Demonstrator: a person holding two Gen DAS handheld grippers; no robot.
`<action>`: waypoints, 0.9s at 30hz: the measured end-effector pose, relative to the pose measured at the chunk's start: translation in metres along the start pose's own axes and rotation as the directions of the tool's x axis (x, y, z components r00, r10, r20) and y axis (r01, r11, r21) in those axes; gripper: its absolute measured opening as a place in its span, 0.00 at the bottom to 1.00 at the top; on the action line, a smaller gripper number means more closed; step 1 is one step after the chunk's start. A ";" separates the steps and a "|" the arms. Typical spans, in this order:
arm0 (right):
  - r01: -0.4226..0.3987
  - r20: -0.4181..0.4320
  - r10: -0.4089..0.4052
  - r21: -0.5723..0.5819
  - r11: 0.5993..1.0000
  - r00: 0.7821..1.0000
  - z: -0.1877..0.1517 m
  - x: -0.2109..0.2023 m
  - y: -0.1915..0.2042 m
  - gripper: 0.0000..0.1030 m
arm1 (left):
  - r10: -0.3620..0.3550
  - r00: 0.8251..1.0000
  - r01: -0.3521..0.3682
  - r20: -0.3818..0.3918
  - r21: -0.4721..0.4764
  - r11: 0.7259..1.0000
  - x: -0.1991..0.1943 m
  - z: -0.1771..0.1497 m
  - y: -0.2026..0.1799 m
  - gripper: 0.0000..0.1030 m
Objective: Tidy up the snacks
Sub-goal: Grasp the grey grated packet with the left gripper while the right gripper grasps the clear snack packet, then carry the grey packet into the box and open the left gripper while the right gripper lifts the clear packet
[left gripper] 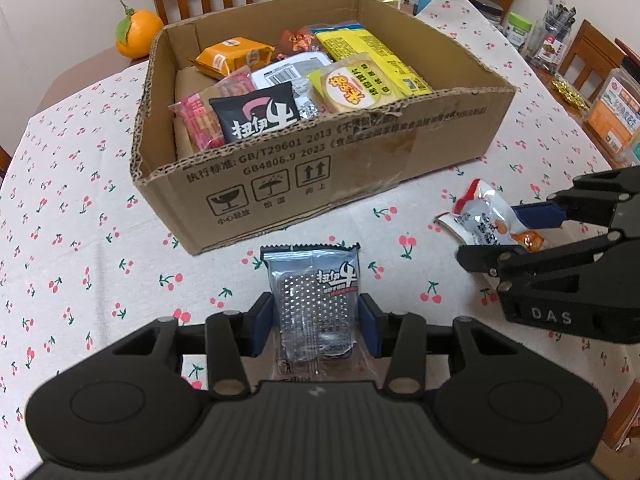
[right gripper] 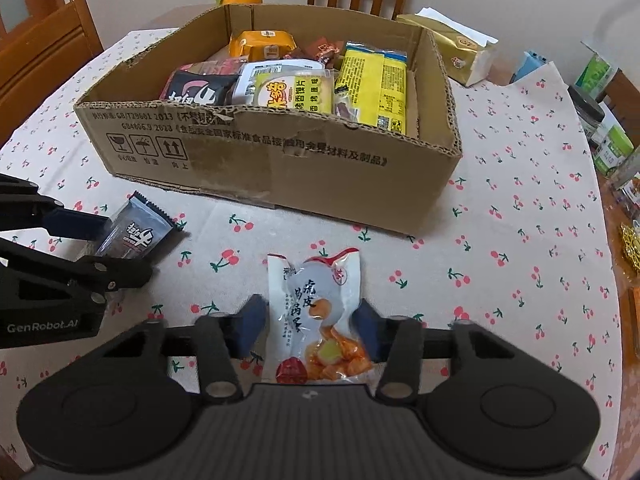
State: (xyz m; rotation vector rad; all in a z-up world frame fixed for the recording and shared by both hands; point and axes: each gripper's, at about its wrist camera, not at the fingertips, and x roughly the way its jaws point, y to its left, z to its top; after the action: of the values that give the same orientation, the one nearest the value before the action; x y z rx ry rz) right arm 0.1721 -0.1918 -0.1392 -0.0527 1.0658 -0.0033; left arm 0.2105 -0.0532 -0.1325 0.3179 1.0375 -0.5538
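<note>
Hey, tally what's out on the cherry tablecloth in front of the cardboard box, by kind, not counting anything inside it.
Dark beef snack packet, between the left tongs: 1
White chicken-feet snack packet, between the right tongs: 1
Total: 2

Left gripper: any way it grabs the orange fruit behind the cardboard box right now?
Probably not. The left gripper is shut on the grey foil snack packet, and the open brown cardboard box full of snacks stands between it and the orange fruit at the table's far edge.
</note>
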 end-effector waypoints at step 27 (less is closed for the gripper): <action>-0.127 0.087 0.138 -0.121 0.985 0.987 0.044 -0.085 -0.024 0.48 | -0.061 0.994 0.053 0.093 0.085 0.995 -0.088 0.048 0.008 0.42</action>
State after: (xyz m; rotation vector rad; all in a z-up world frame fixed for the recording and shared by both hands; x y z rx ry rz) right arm 0.1700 -0.2113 -0.0425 -0.0852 0.9718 0.1796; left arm 0.2150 -0.0454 -0.0321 0.3319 0.9351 -0.6584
